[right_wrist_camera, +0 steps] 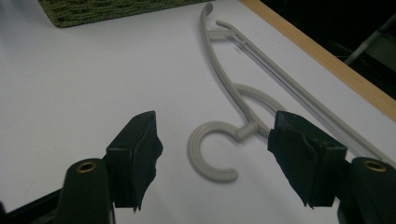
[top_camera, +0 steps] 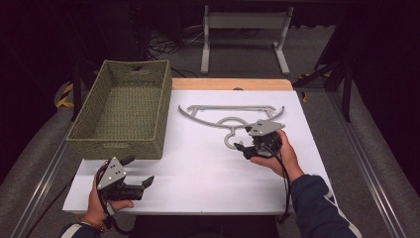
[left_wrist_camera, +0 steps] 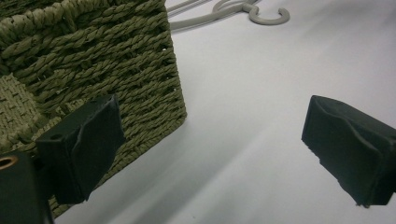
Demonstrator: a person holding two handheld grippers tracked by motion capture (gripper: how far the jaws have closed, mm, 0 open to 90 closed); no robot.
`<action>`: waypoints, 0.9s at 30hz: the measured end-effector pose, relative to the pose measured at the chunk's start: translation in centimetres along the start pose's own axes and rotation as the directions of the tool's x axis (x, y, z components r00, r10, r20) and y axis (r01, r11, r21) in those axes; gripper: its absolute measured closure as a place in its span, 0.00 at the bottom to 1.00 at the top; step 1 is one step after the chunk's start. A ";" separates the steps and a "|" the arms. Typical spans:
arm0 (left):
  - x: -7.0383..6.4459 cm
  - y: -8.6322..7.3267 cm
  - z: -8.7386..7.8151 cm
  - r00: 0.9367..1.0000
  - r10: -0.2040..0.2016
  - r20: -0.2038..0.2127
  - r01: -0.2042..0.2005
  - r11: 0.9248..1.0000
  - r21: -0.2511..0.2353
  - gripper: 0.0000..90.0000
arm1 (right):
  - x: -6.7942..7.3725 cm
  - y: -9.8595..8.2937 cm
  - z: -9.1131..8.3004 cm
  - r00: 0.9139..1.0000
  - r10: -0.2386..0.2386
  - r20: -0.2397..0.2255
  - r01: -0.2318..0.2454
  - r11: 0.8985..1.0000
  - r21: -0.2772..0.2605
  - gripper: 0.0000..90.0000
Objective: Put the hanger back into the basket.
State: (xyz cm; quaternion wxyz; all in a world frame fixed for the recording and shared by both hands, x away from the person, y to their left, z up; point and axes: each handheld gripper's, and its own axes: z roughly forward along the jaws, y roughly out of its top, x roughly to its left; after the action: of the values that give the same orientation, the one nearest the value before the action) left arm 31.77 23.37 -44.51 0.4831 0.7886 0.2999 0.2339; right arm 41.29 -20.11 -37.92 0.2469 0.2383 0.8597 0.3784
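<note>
Hanger pickup, right gripper (right_wrist_camera: 212, 161) lined up on the hook.
Grey plastic hanger (top_camera: 232, 117) lies flat on the white table (top_camera: 198, 178), right of the woven basket (top_camera: 124, 106), hook end nearest me. My right jaws stand wide apart, straddling the hook (right_wrist_camera: 210, 156), touching nothing yet. I'd drop low and close on the neck just past the hook so it can't pivot. Left gripper (top_camera: 140, 171) idles near the basket's near corner, jaws apart, empty.
</note>
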 end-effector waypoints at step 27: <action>0.1 -0.2 0.3 0.999 -0.005 0.040 0.004 1.000 0.017 0.07 | -11.2 -0.3 9.5 1.000 0.013 -0.021 -0.002 0.881 0.474 0.45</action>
State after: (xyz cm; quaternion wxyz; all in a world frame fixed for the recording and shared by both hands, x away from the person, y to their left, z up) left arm 31.98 23.30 -44.82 0.4828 0.7965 0.2940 0.2146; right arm 55.53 -21.87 -41.06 0.1698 0.2902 0.9280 0.1606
